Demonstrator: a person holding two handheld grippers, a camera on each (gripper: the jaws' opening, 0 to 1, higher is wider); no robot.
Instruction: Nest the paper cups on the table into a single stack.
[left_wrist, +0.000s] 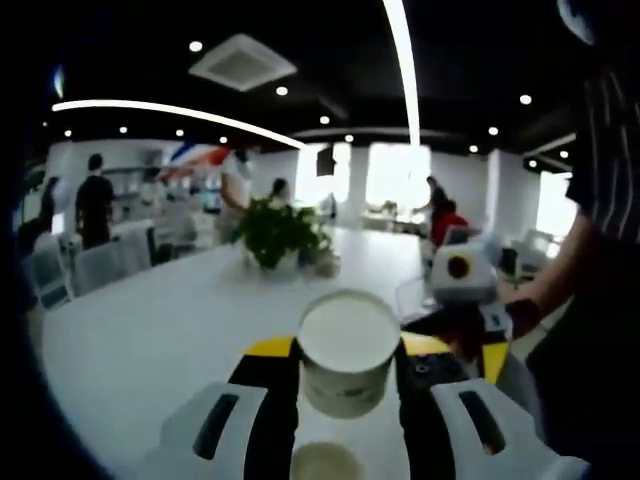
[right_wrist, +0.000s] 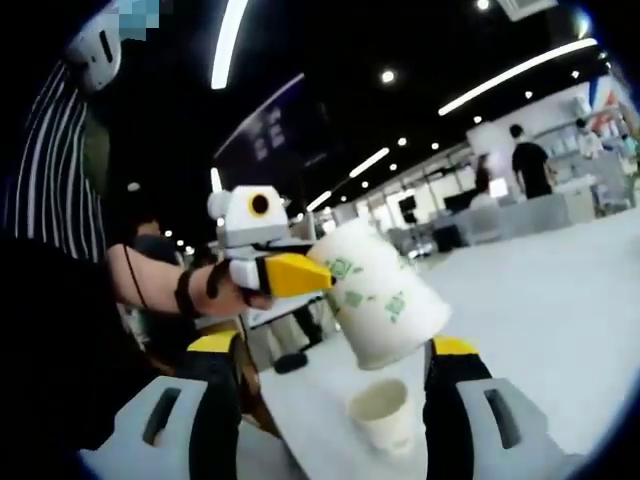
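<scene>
My left gripper has its fingers closed narrow on a white paper cup with green print, held clear of the white worktop with its open mouth facing back toward my camera in the left gripper view. In the right gripper view I see that same cup tilted, mouth up and away, pinched at the side by the left gripper's yellow tips. My right gripper stands with its fingers spread wide and nothing between them. A second paper cup sits upright on the worktop between those open fingers and just below the lifted cup; the left gripper view catches its rim low between my own fingers. I judge I am mid-nest: one cup carried, the other waiting. Next I would need to right the held cup, bring its base over the standing cup's mouth, and lower it in straight, perhaps steadying the lower cup with the right fingers so it does not tip.
</scene>
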